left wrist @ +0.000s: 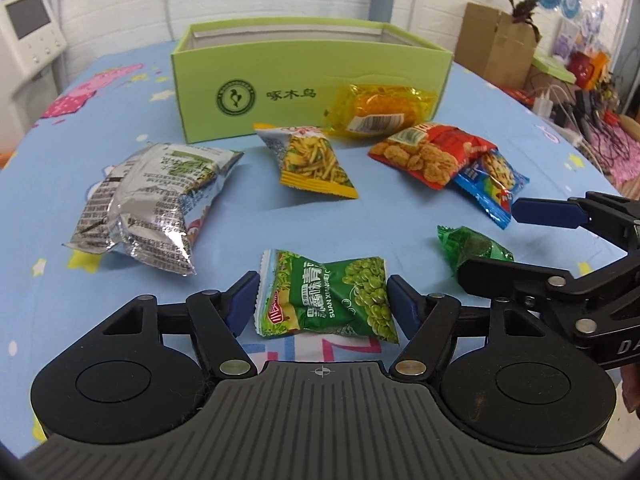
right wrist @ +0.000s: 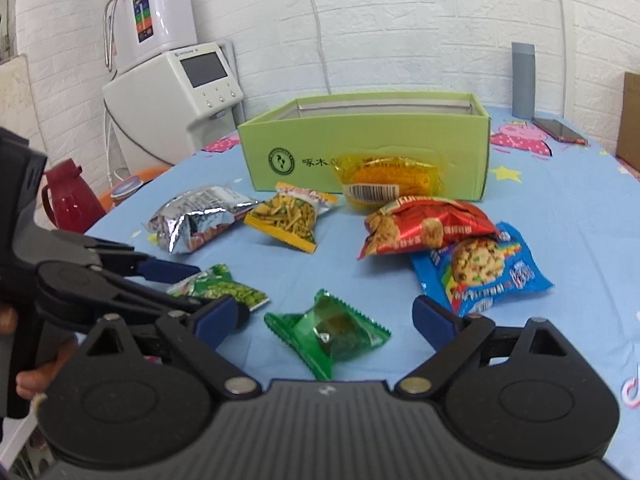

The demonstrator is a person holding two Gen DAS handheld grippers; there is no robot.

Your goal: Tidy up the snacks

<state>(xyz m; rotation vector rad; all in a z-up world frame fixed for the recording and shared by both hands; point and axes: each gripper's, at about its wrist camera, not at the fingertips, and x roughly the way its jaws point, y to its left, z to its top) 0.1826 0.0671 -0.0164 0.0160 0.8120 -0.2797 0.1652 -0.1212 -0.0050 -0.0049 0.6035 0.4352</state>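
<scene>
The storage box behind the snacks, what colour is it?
Light green box with a dark green logo; clearest in right wrist view.

My blue-padded black left gripper (left wrist: 322, 304) flanks a green pea-printed packet (left wrist: 326, 298); beyond, a lime-green cardboard box (left wrist: 280, 76) on a sky-blue cartoon-print tablecloth (left wrist: 120, 100).

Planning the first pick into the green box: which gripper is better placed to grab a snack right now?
Left. The left gripper already has its fingers on both sides of the green pea packet, nearly touching. The right gripper is open wide around the small green packet, with clear gaps on both sides.
</scene>
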